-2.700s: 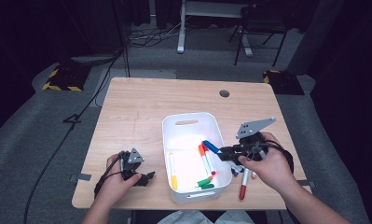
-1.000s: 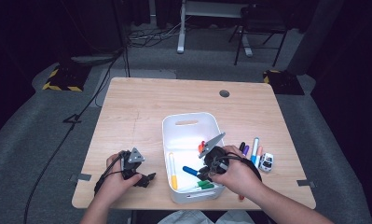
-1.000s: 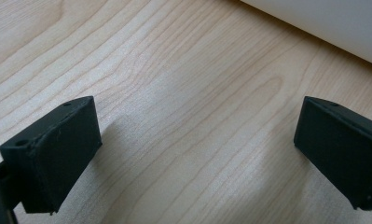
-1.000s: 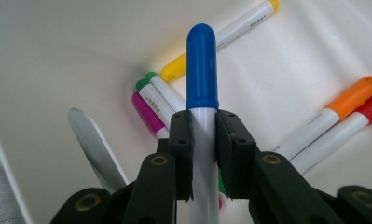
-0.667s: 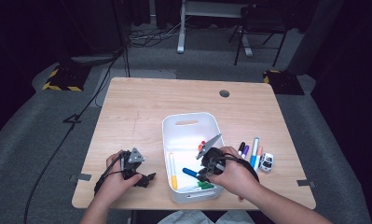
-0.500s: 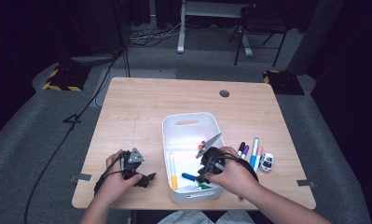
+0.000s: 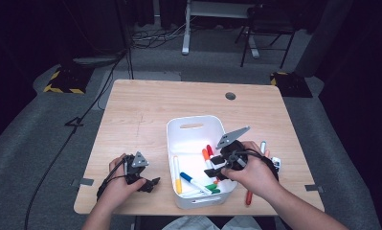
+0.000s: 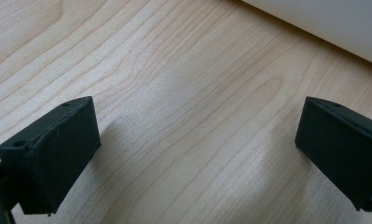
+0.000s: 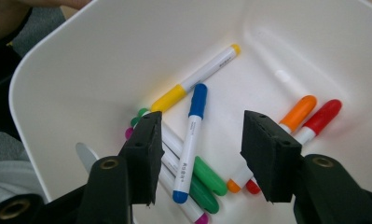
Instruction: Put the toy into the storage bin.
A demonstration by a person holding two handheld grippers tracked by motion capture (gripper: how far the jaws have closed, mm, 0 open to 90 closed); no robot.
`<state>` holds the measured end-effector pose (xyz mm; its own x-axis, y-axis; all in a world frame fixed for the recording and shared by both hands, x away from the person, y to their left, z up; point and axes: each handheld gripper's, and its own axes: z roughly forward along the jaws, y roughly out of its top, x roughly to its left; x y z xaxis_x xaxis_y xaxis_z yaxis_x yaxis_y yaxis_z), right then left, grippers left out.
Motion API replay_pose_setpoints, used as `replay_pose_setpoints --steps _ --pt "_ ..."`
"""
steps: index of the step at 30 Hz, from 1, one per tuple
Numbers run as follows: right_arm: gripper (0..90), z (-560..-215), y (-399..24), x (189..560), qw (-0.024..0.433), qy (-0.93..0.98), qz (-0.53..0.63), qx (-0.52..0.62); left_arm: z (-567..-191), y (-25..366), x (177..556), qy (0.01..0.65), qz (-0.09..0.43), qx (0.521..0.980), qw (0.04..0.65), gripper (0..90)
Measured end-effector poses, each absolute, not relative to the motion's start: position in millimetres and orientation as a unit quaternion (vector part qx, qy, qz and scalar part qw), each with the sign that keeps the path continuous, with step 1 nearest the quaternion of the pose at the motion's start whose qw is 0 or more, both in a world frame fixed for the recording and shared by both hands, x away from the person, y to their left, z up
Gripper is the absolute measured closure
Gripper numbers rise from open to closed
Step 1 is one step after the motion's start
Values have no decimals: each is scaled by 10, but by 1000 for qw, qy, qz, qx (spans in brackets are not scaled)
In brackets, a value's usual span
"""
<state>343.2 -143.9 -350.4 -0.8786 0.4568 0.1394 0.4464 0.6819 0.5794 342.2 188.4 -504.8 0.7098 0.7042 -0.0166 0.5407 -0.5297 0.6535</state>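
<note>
Hovered over the near right part of the white bin (image 7: 194,125), the right gripper (image 7: 220,168), jaws half spread after just opening, nothing pinched between them. Lay loose below those jaws on the bin floor, the blue-capped marker (image 9: 191,138), cap toward the far wall, free of both pads. Rested beside it a yellow-capped marker (image 9: 193,81), an orange-capped marker (image 9: 286,122) and a red-capped marker (image 9: 314,123) side by side, two green-capped markers (image 9: 207,179) crossing under the blue one, and a purple-tipped one partly hidden beneath.

Stood near the middle of the counter (image 7: 145,110), toward its near edge, the bin itself. Remained on the counter just right of the bin, partly covered by the right hand (image 7: 253,175), a few more markers, among them a red marker (image 7: 249,197) near the front edge.

Sat on the counter near its front left corner, the left gripper (image 7: 148,183), jaws spread wide over bare wood, holding nothing, the bin wall close by in the left gripper view.
</note>
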Motion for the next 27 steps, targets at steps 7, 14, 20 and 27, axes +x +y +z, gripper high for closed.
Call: replay_pose_setpoints --steps 7,14,20,27 --pt "508 -3340 -1754 3503 36 900 335 277 -5059 1875 3420 364 115 864 328 0" --pt "525 -3325 -2035 3623 60 881 350 313 -5058 1872 3431 361 119 864 329 0" --pt "541 -3409 -2300 3723 71 864 357 347 -5054 1872 3434 362 119 865 328 0" --pt "529 -3799 -2473 3893 72 863 318 386 -5052 1864 3438 369 122 862 325 0"
